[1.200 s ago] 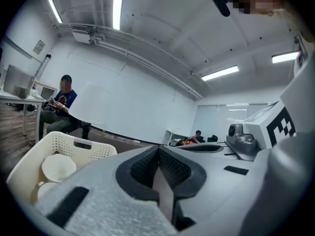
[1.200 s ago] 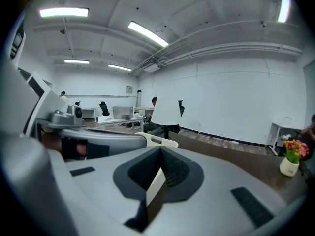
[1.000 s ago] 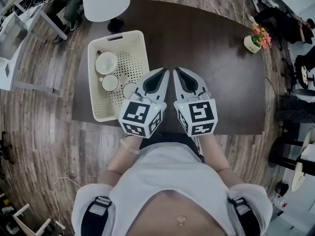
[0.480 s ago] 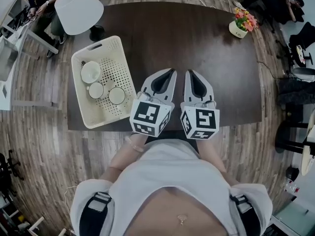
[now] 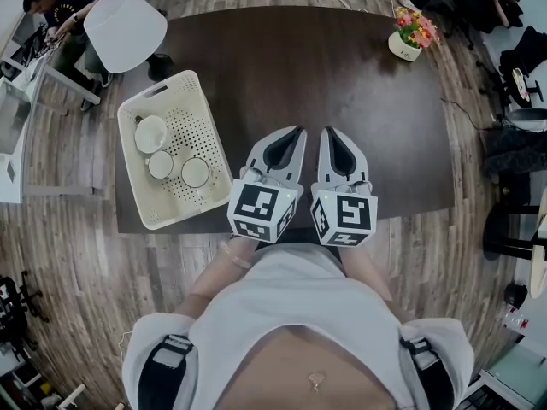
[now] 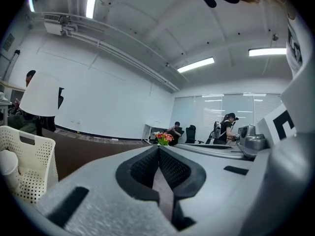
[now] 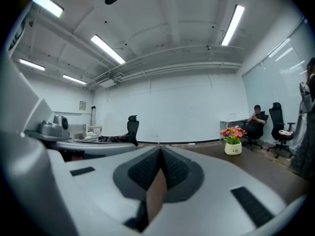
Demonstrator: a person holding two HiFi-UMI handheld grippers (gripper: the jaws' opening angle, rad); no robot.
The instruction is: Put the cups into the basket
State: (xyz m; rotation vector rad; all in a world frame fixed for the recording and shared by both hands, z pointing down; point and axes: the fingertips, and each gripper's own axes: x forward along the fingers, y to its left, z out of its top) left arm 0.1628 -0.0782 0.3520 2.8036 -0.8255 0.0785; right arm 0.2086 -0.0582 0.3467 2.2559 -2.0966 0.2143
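Both pressed together: left tongs (image 5: 299, 131), right tongs (image 5: 328, 131) — basket (image 5: 212, 122) at table's (image 5: 342, 67) left edge.

Three white ceramic cups (image 5: 161, 165) stand inside a cream perforated plastic basket (image 5: 132, 171) at the left end of a dark wooden counter (image 5: 342, 101).

The rectangular basket lies flat and skewed to the counter's edges, its near corner close to the front edge, its floor and walls dotted with holes and a handle slot cut into its far end wall. The widest cup (image 5: 151, 133) sits farthest back by the left wall, mouth up. The two smaller cups sit nearer, side by side and also mouth up, one (image 5: 161, 165) just in front of the widest cup, the other (image 5: 195, 172) to its right. The left gripper view shows the basket's pierced side wall (image 6: 34, 166) rising off the counter.
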